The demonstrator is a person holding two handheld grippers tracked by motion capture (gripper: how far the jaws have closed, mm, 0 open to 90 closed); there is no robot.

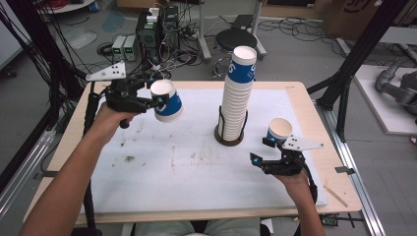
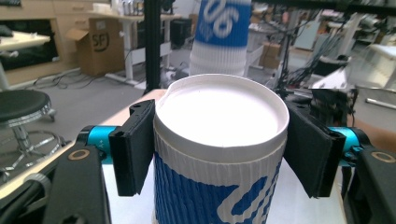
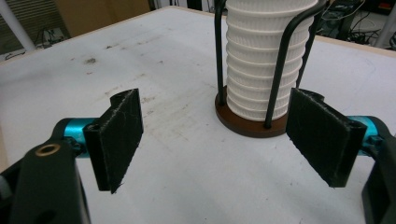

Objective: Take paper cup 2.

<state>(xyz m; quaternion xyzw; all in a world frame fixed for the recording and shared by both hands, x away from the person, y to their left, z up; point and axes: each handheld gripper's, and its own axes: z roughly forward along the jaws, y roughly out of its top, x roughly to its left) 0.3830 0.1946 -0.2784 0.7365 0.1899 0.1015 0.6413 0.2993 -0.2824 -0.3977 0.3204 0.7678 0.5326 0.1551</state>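
My left gripper [image 1: 156, 93] is shut on a blue-and-white paper cup [image 1: 169, 109], held tilted above the far left of the white mat. In the left gripper view both black pads [image 2: 135, 147] press the ribbed wall of the cup [image 2: 219, 186] just under its rim. A tall stack of the same cups [image 1: 238, 88] stands in a wire holder on a round brown base [image 1: 228, 139] at mid-table. A single cup [image 1: 279, 130] stands upright right of the stack. My right gripper [image 1: 261, 150] hovers open just in front of that cup, and its jaws [image 3: 219, 140] face the stack [image 3: 261, 60].
The white mat [image 1: 147, 162] lies on a wooden table [image 1: 305, 105]. Black frame struts [image 1: 354, 64] rise at the right and cables hang at the left. A black stool [image 1: 236, 38] and electronics boxes [image 1: 157, 29] sit on the floor beyond the far edge.
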